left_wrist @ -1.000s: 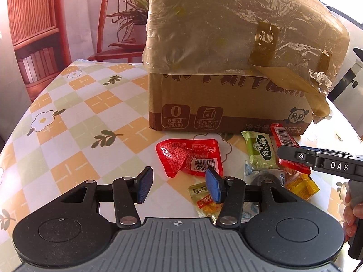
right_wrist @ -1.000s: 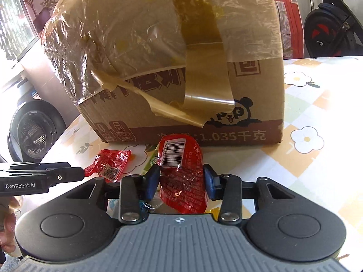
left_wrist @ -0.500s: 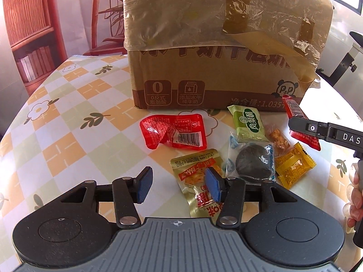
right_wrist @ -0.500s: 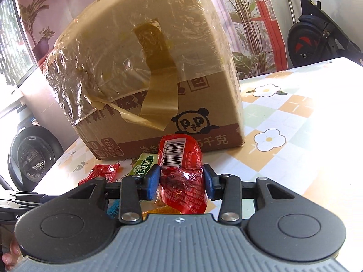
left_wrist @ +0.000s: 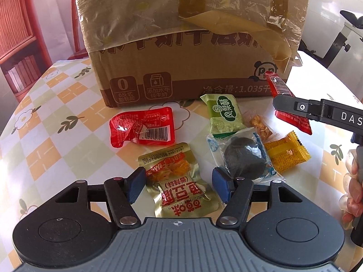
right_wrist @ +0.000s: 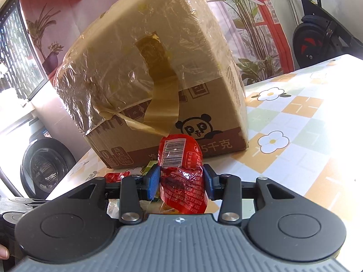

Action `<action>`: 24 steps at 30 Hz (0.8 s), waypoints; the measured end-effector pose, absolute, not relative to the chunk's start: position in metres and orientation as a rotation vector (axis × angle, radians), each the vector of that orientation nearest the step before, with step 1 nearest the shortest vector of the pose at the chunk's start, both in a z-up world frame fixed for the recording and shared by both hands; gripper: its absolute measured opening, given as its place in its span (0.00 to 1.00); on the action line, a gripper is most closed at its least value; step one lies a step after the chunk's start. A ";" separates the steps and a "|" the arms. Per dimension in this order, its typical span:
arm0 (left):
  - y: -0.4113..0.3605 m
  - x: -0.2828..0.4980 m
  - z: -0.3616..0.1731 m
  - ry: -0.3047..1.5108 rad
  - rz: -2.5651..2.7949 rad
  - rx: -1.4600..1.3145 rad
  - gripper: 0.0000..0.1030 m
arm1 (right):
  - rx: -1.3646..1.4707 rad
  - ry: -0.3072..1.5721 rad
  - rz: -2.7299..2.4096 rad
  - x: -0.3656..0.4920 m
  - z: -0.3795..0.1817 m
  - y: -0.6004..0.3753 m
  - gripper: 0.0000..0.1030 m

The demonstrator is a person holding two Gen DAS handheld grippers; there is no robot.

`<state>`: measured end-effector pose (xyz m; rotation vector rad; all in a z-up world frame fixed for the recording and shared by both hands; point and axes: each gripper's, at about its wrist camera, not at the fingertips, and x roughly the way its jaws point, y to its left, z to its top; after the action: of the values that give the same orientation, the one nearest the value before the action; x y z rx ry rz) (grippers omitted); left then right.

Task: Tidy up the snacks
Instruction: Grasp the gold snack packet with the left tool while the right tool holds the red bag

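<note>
A big cardboard box (left_wrist: 192, 45) wrapped in shiny tape sits on the flowery tabletop (left_wrist: 56, 136), and the snacks lie in a bunch in front of it, likely so they are easy to reach. The left tool (left_wrist: 177, 184) points down at the gold snack pack (left_wrist: 179, 181), and its jaws are opening on both sides of it without pressing, so I think it is getting ready to pick that one up. The right tool (right_wrist: 181, 181) is clenched on a red snack pack (right_wrist: 181, 172), held up off the tabletop beside the box.
</note>
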<state>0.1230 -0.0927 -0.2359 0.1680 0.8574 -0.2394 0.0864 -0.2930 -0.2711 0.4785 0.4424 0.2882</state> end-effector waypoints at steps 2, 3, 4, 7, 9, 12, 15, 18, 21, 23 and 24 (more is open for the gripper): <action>-0.091 0.123 -0.237 0.866 -0.203 0.145 0.77 | 0.481 0.441 0.291 0.087 -0.271 -0.293 0.41; -0.088 0.124 -0.238 0.873 -0.185 0.127 0.80 | 0.481 0.441 0.291 0.087 -0.271 -0.293 0.41; -0.087 0.123 -0.238 0.873 -0.175 0.122 0.81 | 0.482 0.441 0.291 0.087 -0.271 -0.293 0.41; -0.083 0.121 -0.239 0.867 -0.161 0.114 0.82 | 0.483 0.442 0.295 0.087 -0.272 -0.293 0.41; -0.079 0.121 -0.238 0.861 -0.159 0.105 0.78 | 0.482 0.443 0.297 0.087 -0.272 -0.293 0.41; -0.075 0.118 -0.235 0.843 -0.155 0.099 0.58 | 0.484 0.444 0.297 0.087 -0.272 -0.293 0.41; -0.075 0.118 -0.233 0.842 -0.181 0.093 0.45 | 0.485 0.446 0.294 0.088 -0.272 -0.293 0.41; -0.077 0.113 -0.234 0.832 -0.194 0.108 0.43 | 0.484 0.451 0.293 0.088 -0.272 -0.293 0.41; -0.077 0.109 -0.234 0.828 -0.205 0.115 0.41 | 0.483 0.454 0.292 0.089 -0.272 -0.292 0.41; -0.076 0.107 -0.233 0.828 -0.209 0.111 0.41 | 0.483 0.456 0.292 0.089 -0.272 -0.292 0.41; -0.075 0.105 -0.233 0.826 -0.210 0.109 0.41 | 0.483 0.455 0.292 0.089 -0.271 -0.292 0.41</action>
<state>0.1054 -0.0752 -0.2325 0.1094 0.8258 -0.2095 0.0889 -0.2922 -0.2715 0.4829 0.4552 0.2919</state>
